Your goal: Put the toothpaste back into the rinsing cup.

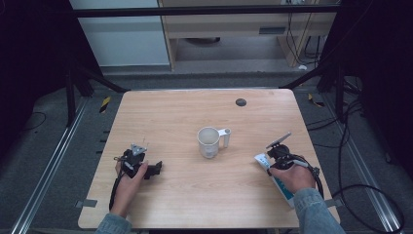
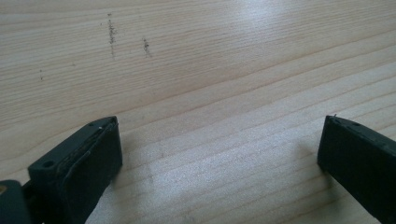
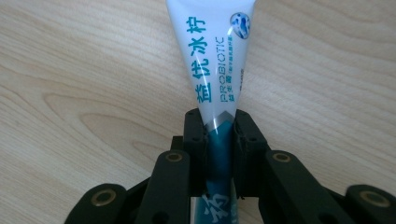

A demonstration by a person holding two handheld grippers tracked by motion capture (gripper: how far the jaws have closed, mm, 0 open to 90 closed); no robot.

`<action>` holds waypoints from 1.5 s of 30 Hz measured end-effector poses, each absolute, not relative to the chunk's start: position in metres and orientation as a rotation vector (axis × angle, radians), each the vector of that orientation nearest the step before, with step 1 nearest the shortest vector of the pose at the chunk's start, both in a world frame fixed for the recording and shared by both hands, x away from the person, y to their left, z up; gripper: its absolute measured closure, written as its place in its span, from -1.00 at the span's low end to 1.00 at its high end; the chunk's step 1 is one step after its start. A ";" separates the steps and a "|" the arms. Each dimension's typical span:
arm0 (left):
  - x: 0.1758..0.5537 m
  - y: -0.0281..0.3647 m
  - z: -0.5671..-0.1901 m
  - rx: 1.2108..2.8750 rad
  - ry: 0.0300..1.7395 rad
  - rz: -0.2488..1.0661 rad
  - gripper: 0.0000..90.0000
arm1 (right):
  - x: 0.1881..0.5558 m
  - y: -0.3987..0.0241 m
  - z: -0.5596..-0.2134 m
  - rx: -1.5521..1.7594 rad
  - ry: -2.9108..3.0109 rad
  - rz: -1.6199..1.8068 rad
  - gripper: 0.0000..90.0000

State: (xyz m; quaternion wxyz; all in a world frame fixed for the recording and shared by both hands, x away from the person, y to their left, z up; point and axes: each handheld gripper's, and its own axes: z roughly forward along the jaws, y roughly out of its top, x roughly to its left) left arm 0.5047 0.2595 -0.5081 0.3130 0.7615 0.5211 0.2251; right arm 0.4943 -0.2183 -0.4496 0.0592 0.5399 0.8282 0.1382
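**Q:** so where's the tube at right now?

**Me:** The toothpaste tube (image 3: pixel 216 70) is pinched in my right gripper (image 3: pixel 219 135). Both pads are squeezing it flat, down where the white part turns teal, and the wide crimped end fans out ahead of the jaws over the wood. From up high the tube (image 1: pixel 278 183) lies low along the right side of the table (image 1: pixel 185 195), running under my right hand (image 1: pixel 292 176).

**Q:** and the other one?

**Me:** My left gripper (image 2: pixel 219 154) is sitting wide apart with nothing between the jaws, just bare wood with a couple of dark scuffs (image 2: pixel 112 32). It's parked near the left edge.

**Q:** anything else on there?

**Me:** A white mug (image 1: pixel 210 142) about dead centre, upright, handle pointing right, well apart from both grippers. A small dark round disc (image 1: pixel 240 102) sits near the far edge. The top is light wood grain. Around it there's grey floor, cables (image 1: pixel 350 146) trailing off to the right, black frame legs, and a pale cabinet (image 1: pixel 243 29) at the back.
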 end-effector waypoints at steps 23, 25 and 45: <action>0.505 0.260 -0.508 2.011 1.375 0.593 -1.00 | 0.500 -0.211 -0.421 1.618 2.411 0.604 0.73; 0.505 0.260 -0.508 2.011 1.375 0.593 -1.00 | 0.499 -0.206 -0.418 1.591 2.403 0.643 0.73; 0.505 0.260 -0.508 2.013 1.374 0.593 -1.00 | 0.488 -0.164 -0.403 1.452 2.314 0.889 0.73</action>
